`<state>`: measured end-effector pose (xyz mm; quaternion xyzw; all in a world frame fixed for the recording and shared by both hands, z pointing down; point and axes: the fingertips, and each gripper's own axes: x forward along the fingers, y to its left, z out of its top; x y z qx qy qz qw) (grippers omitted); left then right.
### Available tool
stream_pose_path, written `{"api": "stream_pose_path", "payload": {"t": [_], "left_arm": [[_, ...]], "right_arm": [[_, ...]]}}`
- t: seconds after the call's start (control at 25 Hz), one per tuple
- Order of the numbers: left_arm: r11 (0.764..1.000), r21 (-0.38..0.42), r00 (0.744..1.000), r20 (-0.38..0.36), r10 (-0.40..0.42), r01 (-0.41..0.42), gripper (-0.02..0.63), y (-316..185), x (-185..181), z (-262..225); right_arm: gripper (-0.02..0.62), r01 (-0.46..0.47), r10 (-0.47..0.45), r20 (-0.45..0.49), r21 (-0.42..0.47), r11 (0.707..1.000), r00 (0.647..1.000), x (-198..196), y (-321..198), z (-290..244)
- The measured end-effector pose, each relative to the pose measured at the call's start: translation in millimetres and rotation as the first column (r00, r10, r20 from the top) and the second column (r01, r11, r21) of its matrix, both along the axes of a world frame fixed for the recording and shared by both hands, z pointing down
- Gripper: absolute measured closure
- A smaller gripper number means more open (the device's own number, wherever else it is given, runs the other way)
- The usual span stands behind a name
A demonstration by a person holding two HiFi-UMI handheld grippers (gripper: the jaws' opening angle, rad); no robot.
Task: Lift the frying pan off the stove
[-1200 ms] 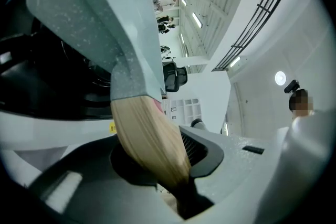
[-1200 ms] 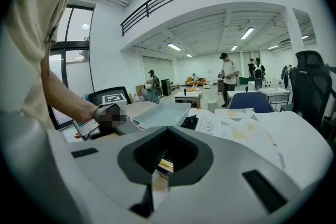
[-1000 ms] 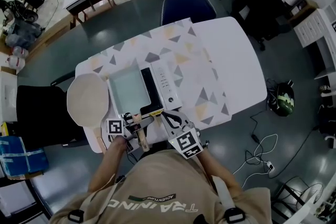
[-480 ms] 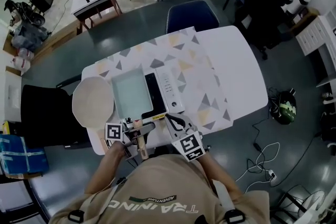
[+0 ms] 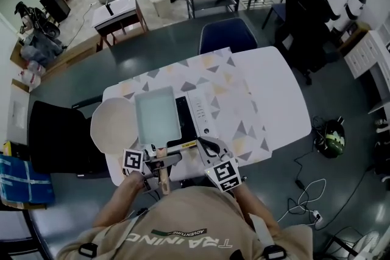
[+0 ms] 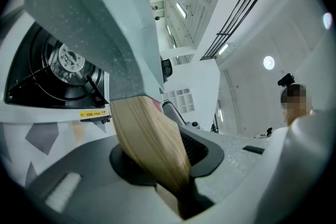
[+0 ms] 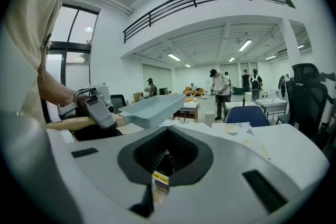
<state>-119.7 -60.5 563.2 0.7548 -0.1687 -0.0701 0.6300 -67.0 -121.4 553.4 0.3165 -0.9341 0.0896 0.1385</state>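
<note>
Head view: white table [image 5: 280, 88] with patterned cloth [image 5: 225, 79] on dark floor; frying pan [image 5: 157, 115] sits over the left half of the stove [image 5: 199, 111], round board [image 5: 111, 125] left of the stove. Left gripper view: left gripper [image 6: 157, 160] clenched on the pan's wooden handle [image 6: 147, 139]. Right gripper view: right gripper [image 7: 160, 165] clamps the stove's edge; open hall with people beyond the stove.
</note>
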Motion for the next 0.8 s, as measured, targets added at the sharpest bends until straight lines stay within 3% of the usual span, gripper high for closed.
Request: {"api": "stream_pose_path", "payload": {"t": [0.36,0.8], "left_arm": [[1.000,0.021,0.999,0.029,0.017,-0.017,0.503,0,-8,-11],[1.000,0.027,1.000,-0.025,0.000,0.001,0.503,-9,-2,-27]], "right_arm": [[0.600,0.004,-0.004,0.007,0.020,1.000,1.000,-2,-3,-15],[0.600,-0.013,0.013,0.011,0.065,0.998,1.000,2,-8,-35]]}}
